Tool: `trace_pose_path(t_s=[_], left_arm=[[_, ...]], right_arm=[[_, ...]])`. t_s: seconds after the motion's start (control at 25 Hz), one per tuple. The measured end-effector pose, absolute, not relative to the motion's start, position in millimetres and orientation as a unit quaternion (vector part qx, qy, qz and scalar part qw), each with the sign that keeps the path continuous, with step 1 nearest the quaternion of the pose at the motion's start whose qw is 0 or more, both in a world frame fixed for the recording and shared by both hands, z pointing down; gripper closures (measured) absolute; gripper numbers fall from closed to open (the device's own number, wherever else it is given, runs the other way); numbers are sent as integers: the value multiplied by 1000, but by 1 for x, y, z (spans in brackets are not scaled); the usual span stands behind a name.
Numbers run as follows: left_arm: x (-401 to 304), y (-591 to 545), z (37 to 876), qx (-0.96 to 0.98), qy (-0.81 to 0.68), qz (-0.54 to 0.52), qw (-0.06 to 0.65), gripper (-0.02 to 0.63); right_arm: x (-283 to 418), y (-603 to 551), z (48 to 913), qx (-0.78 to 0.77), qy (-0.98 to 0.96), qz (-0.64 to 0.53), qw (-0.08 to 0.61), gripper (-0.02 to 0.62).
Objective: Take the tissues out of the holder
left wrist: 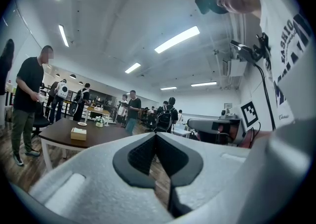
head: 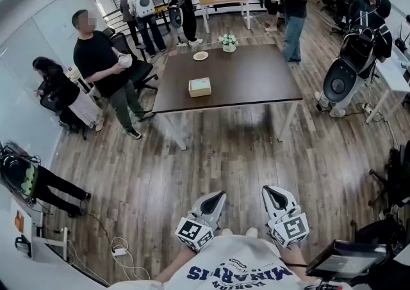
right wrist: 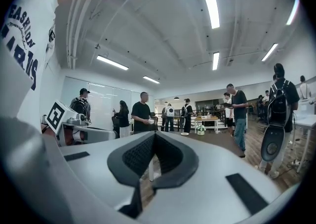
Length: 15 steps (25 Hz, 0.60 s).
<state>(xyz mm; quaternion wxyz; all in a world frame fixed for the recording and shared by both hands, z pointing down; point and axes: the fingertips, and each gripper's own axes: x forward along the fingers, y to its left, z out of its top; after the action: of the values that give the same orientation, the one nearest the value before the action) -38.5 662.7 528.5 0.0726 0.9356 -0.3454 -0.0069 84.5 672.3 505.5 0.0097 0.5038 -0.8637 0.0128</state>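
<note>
Dark table (head: 256,77) bears tissue holder (head: 199,87), hidden in right gripper view.

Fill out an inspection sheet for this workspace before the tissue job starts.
Surface: dark table, mostly bare, well ahead of the person.
Job's things: tissue holder near the table's middle, untouched.
Clutter: small plate and flower pot toward the far edge.
Tongs: left tongs and right tongs both shut, empty, held close to the body.
Cables: white cable coiled on the floor, lower left.
Surroundings: wooden floor; person in black by the table's left end, others farther off.
</note>
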Motion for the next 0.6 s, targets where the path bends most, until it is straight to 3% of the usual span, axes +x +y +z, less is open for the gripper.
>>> trace_pose_path(t_s=[0.6], left_arm=[[-12, 669, 541, 915, -392, 11, 92, 603]], right_arm=[[126, 655, 520, 490, -871, 29, 5, 586]])
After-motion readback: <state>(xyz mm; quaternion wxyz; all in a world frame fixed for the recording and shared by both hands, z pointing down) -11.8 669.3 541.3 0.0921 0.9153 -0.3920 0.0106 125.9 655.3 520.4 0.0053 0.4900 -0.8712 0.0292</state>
